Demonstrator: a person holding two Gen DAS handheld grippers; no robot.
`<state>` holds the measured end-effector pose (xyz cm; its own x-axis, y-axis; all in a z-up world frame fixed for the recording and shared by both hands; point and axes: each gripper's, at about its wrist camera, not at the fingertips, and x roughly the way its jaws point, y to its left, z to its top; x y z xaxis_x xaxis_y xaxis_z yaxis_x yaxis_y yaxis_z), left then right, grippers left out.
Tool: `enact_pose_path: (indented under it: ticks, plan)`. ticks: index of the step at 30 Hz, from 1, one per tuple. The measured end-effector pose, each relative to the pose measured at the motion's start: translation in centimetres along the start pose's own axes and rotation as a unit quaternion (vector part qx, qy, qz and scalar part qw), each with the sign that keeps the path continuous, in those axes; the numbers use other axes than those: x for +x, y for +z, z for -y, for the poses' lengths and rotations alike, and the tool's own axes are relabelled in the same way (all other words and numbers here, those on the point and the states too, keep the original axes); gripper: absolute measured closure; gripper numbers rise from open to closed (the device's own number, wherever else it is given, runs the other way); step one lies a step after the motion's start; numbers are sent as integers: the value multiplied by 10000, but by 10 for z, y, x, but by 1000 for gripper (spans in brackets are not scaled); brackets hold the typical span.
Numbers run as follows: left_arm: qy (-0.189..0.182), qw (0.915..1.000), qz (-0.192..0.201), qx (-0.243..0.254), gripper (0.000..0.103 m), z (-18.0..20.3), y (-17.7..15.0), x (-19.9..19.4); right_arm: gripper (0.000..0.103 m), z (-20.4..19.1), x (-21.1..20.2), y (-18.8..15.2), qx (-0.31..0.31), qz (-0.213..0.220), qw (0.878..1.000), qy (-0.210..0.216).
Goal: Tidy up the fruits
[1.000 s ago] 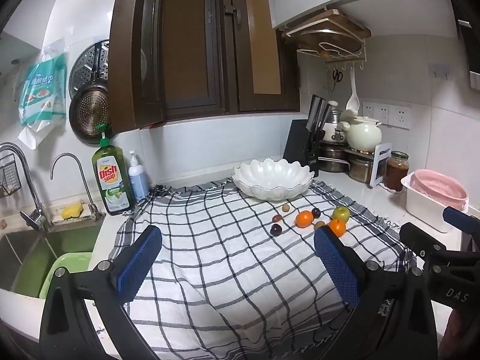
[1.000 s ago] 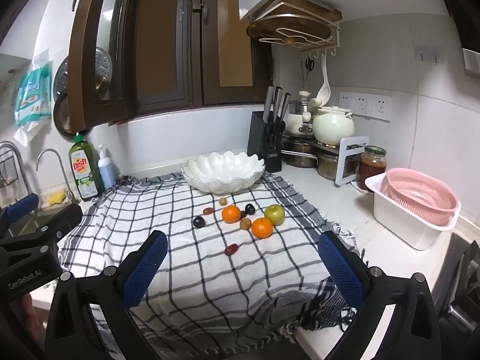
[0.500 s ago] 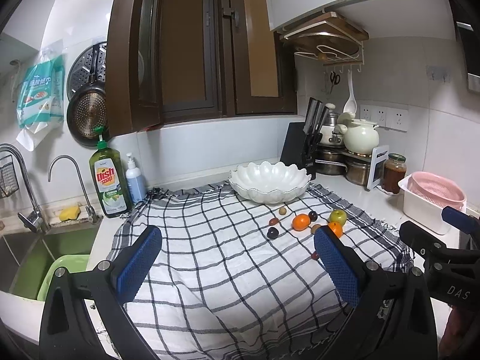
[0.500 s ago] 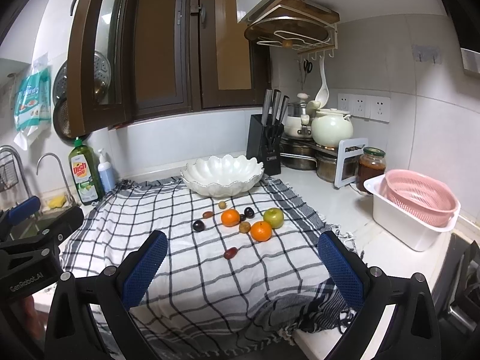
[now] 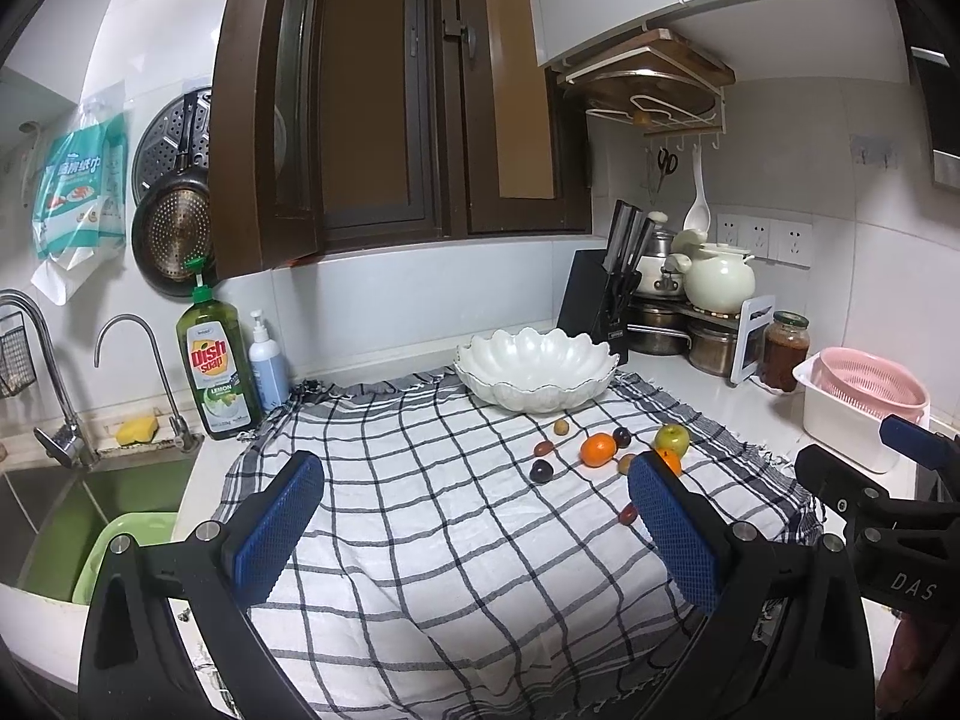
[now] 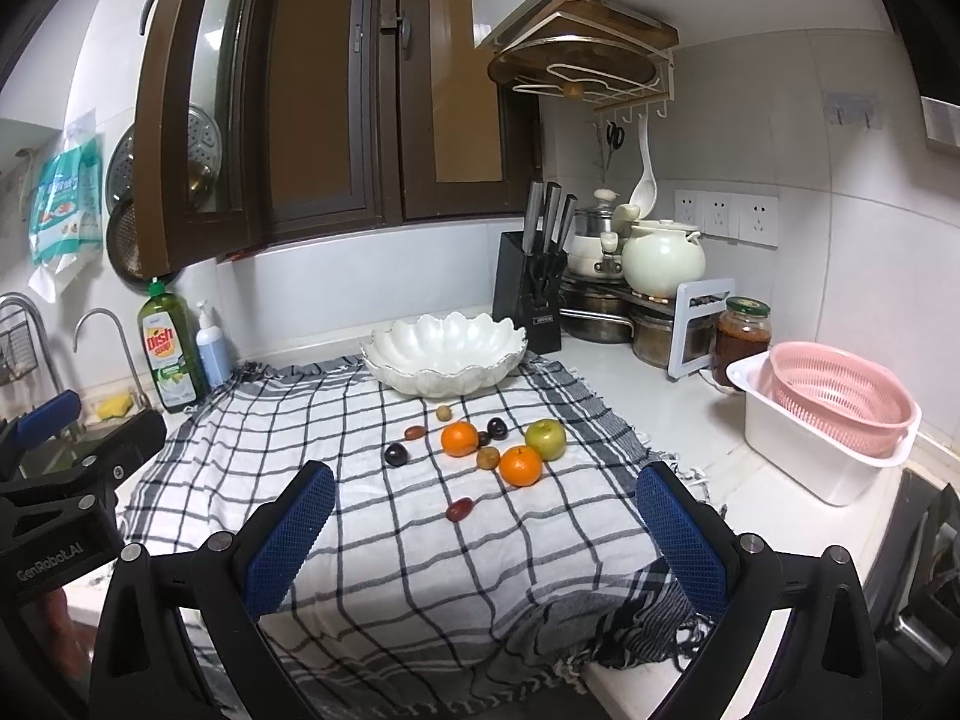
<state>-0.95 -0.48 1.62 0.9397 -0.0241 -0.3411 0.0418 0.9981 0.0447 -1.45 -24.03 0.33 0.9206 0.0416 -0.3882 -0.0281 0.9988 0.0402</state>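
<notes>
Fruit sits loose in a cluster mid-cloth, just in front of the white bowl (image 6: 444, 351): two oranges (image 6: 459, 439) (image 6: 521, 465), green apple (image 6: 545, 438), a few dark plums (image 6: 396, 454), small brownish ones, and one red date-like piece (image 6: 459, 509) apart from the rest, nearest the right gripper (image 6: 483, 534). Bowl looks empty, so likely nothing is sorted yet.

Both grippers hang back over the near edge of the checked cloth (image 6: 372, 540), fingers spread wide, holding nothing. Left gripper (image 5: 474, 525) is offset left of the pile.

Risks I see:
- Round fruit on loose cloth: a nudge from one finger rolls it, maybe off the table.
- Pieces are packed close; going for an orange probably bumps the small brown one touching it.
- Cloth is wrinkled and overhangs the front edge; a finger snagging it drags the whole pile.
- Small soft fruit: squeeze too hard and it bruises, too light and it slips.
- Bowl rim is scalloped and raised; a low carry clips it.
</notes>
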Motion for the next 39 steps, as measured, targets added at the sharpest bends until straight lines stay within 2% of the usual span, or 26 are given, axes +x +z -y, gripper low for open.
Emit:
enact_pose_path:
  ticks: [39]
  plan:
    - [-59,10000,14,0,0,5,1,0,1,-7,-1,8,-5,10,10000,29]
